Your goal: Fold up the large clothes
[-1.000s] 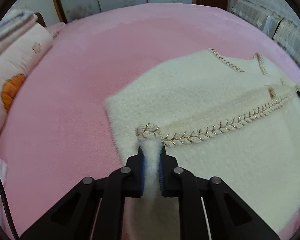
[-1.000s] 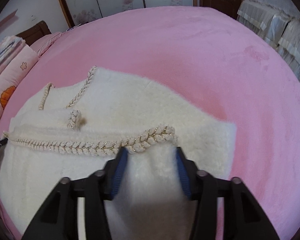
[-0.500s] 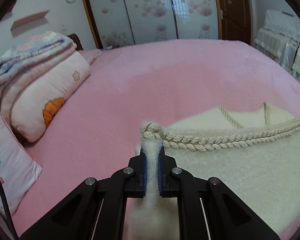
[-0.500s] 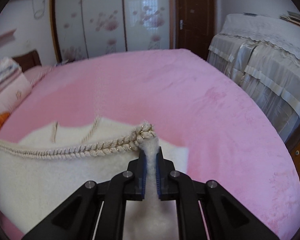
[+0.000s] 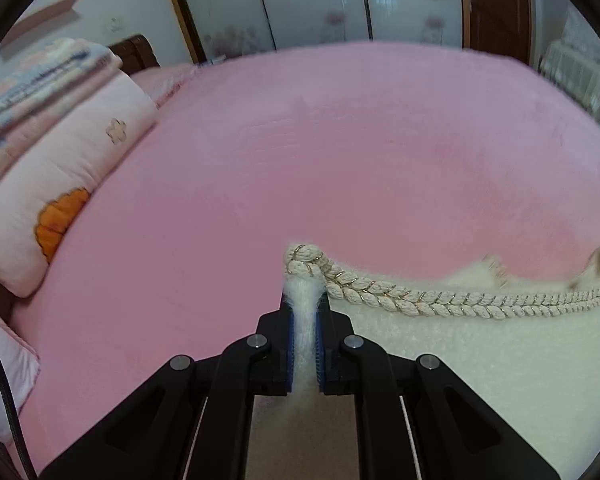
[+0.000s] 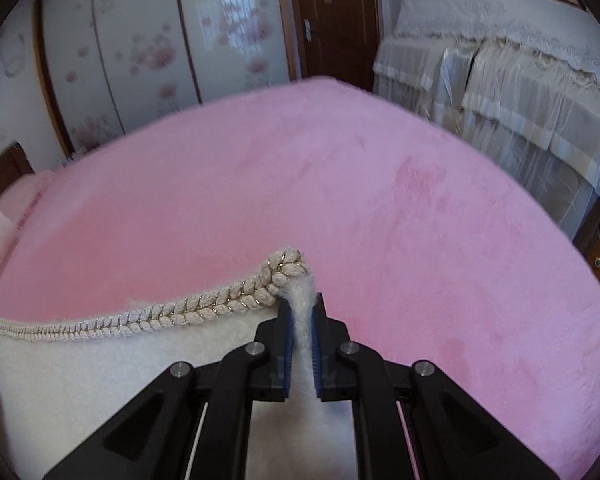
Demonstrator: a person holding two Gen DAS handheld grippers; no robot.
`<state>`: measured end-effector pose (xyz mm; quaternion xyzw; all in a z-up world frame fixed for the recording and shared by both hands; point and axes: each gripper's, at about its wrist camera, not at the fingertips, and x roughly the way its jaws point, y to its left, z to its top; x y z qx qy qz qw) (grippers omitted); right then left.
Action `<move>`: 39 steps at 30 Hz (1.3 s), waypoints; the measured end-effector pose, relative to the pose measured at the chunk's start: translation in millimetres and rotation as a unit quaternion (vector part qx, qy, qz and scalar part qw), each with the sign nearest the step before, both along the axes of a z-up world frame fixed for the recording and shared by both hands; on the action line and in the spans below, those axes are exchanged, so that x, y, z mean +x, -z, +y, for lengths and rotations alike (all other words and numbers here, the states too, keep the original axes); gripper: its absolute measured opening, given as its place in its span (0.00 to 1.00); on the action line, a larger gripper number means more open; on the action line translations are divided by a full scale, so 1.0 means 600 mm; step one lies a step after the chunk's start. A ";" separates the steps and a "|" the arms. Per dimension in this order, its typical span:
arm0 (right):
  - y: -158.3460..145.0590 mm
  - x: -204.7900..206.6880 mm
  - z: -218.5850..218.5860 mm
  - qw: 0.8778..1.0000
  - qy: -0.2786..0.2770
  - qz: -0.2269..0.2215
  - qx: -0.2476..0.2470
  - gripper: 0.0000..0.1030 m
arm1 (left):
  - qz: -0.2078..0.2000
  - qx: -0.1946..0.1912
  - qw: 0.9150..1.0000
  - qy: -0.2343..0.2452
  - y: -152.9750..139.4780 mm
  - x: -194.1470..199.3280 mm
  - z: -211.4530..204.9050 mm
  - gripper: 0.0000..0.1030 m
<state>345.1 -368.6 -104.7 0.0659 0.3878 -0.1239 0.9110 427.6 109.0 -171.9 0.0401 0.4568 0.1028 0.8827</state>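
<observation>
Left gripper and right gripper both clamped on the braided hem of the cream fleece garment, the right newly closed from wide apart. Hem now raised off the pink bedspread, stretched between both grips; likely ready for carrying over into a fold.

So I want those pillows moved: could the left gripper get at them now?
Probably not yet: the left gripper is shut on the garment. The bed towards the pillows lies bare.
</observation>
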 end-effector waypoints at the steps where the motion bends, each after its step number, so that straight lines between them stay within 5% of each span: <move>1: 0.030 0.011 -0.001 1.000 0.007 0.019 -0.005 0.07 | 0.012 0.008 1.000 0.001 0.030 0.007 -0.004 0.06; 4: 0.104 0.027 -0.014 0.998 0.026 0.064 0.004 0.07 | 0.013 0.007 1.000 0.004 0.078 0.004 -0.008 0.06; 8: 0.109 0.031 -0.020 0.997 0.023 0.067 0.008 0.09 | 0.006 -0.004 1.000 0.006 0.081 0.002 -0.002 0.08; 9: 0.107 0.032 -0.024 0.997 0.022 0.071 0.011 0.14 | 0.007 -0.008 1.000 0.007 0.079 0.004 0.003 0.13; 13: 0.088 0.029 -0.036 0.996 0.033 0.082 0.021 0.34 | 0.020 0.001 1.000 -0.014 0.051 -0.011 0.019 0.58; 17: 0.037 -0.012 -0.016 0.998 0.019 0.053 0.034 0.34 | -0.012 -0.017 1.000 -0.009 -0.016 -0.072 0.015 0.59; 20: -0.010 -0.057 0.041 0.999 -0.025 0.030 0.023 0.34 | -0.033 -0.067 0.997 0.003 -0.067 -0.135 -0.014 0.64; 22: -0.030 -0.080 0.088 0.998 -0.055 0.022 0.010 0.34 | -0.045 -0.108 0.993 0.021 -0.085 -0.170 -0.042 0.74; 26: -0.041 -0.101 0.195 0.990 -0.136 0.013 0.026 0.34 | -0.050 -0.136 0.989 0.037 -0.078 -0.197 -0.103 0.74; 33: 0.049 -0.053 0.288 0.983 -0.175 0.049 0.025 0.34 | -0.005 -0.091 0.996 0.007 0.024 -0.160 -0.160 0.75; 35: 0.073 -0.033 0.273 0.985 -0.160 0.058 0.000 0.29 | -0.023 -0.104 0.994 0.013 0.030 -0.149 -0.140 0.75; 39: 0.086 -0.011 0.179 0.993 -0.099 0.060 -0.017 0.29 | -0.016 -0.033 0.999 -0.019 0.041 -0.116 -0.093 0.75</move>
